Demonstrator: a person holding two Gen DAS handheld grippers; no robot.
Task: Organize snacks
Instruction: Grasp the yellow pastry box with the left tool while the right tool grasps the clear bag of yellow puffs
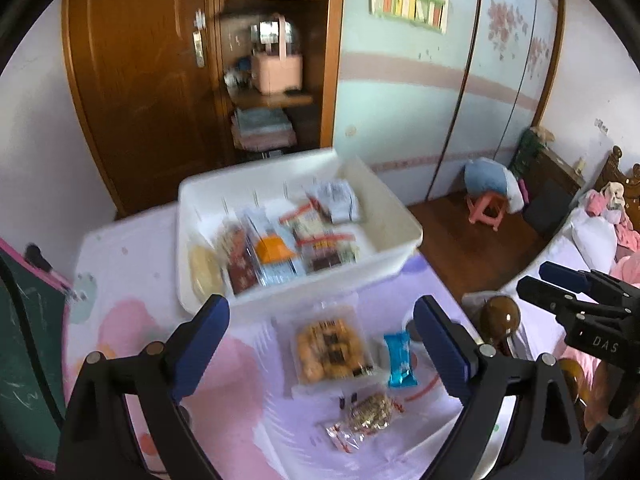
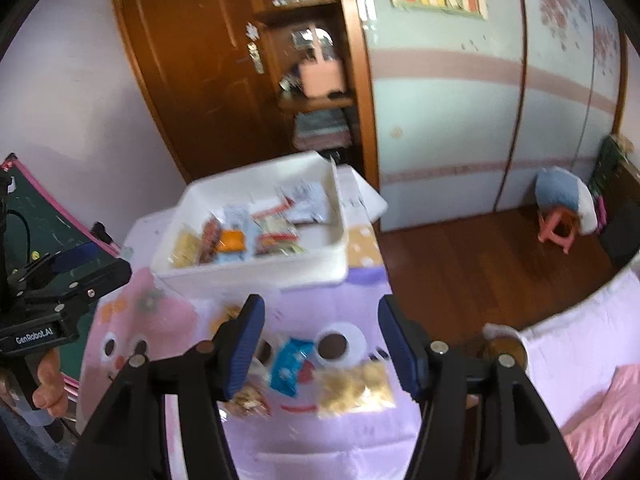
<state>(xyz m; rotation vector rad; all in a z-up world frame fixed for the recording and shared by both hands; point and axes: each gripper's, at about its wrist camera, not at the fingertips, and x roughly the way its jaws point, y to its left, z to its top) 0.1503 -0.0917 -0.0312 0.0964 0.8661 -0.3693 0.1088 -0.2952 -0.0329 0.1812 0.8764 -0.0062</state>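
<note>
Left wrist view: white plastic bin (image 1: 384, 248) sits at the far side of the worktop (image 1: 132, 280), which wears a pastel pink-and-lilac cartoon cover. Inside the bin lie several wrapped snacks, blurred; at least six packets can be made out, among them one with an orange patch (image 1: 274, 250) and a pale round one (image 1: 204, 270) at the left end.

On the cover in front of the bin, three loose packets show: a clear bag of golden biscuits (image 1: 332, 350), a small blue wrapper (image 1: 400, 360) just beside it, and a clear packet of crumbly nut-coloured pieces (image 1: 364, 418) nearest the camera. Right wrist view adds a clear bag of pale yellow chips (image 2: 354, 390) beside the blue wrapper (image 2: 290, 366), so four loose packets in all.

Left gripper (image 1: 320, 350): jaws spread wide, nothing between the pads. Right gripper (image 2: 320, 354): jaws apart, released, hanging above the loose packets without touching any.
</note>
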